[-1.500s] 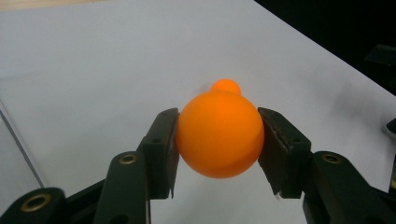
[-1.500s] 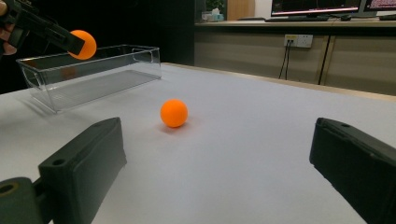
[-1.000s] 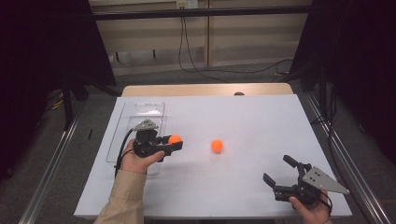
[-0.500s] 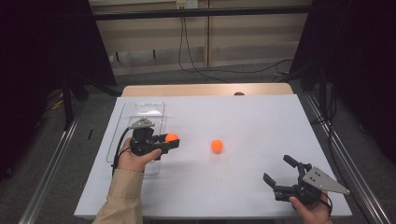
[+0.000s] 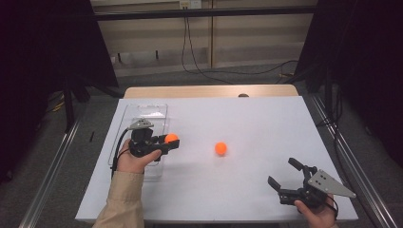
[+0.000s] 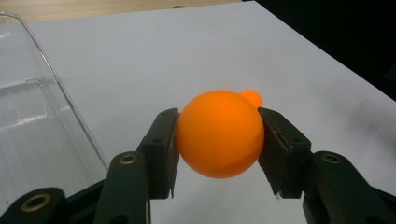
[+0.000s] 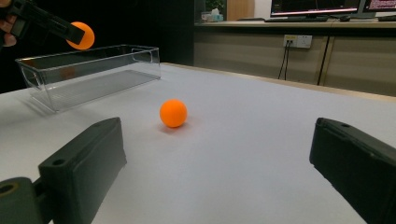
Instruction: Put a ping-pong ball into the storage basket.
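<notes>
Left gripper: the left gripper [image 5: 167, 143] is clenched on an orange ball [image 6: 219, 133], one jaw pressing each flank, as the left gripper view shows close up.
Held ball, place: in the high view it sits at the gripper's tip, at the right edge of the clear plastic bin [image 5: 142, 114]; the right gripper view shows it up in the air, above the bin's rim and not yet inside.
Change: across the last second the left hand [image 5: 135, 159] has drifted slightly toward the bin's side of the table, carrying the ball with it; the grip looks the same throughout.
Meaning: the pick-up looks finished and the carry to the bin is under way; what seems left is to bring the ball over the bin's open top and let go.
Second ball: another orange ball [image 5: 220, 148] lies on the white table [image 5: 247, 190] near its middle, well apart from both grippers, unmoved.
Right gripper: the right gripper [image 5: 285, 173] rests near the table's front right corner with jaws spread and nothing between them, facing the loose ball; it has kept its place.
Risk: a smooth round ball may roll or bounce out if dropped from high.
</notes>
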`<state>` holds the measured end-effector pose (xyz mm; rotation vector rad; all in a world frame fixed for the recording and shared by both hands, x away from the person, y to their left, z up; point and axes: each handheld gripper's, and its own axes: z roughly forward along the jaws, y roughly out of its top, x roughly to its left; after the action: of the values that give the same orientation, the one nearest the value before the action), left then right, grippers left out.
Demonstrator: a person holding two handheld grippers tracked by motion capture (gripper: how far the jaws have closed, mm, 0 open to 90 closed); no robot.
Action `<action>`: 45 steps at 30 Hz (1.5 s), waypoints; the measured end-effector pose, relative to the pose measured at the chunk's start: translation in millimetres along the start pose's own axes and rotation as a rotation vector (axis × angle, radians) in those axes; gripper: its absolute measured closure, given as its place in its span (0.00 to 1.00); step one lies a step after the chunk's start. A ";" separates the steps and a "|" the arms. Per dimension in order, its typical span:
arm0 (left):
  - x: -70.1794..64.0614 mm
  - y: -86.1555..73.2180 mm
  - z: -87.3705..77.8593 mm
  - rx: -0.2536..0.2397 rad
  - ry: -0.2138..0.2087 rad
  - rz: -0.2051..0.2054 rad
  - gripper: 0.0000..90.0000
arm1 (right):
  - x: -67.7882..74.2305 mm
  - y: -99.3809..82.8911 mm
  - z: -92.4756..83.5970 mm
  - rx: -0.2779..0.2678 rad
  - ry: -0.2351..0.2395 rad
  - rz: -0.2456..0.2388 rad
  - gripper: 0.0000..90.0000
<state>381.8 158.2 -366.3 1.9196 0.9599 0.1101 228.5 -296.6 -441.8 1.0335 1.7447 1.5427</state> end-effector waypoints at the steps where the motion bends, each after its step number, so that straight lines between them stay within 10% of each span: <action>1: 0.1 0.0 -0.1 -0.005 0.003 -0.003 0.57 | 0.0 0.0 0.0 0.000 0.000 0.000 0.03; 45: 14.1 1.3 -14.7 -0.038 0.056 -0.020 0.57 | 0.4 0.2 -0.1 0.000 0.003 0.001 0.03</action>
<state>385.6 177.7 -361.7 1.8805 1.0068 0.1696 228.2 -296.3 -441.5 1.0325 1.7460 1.5456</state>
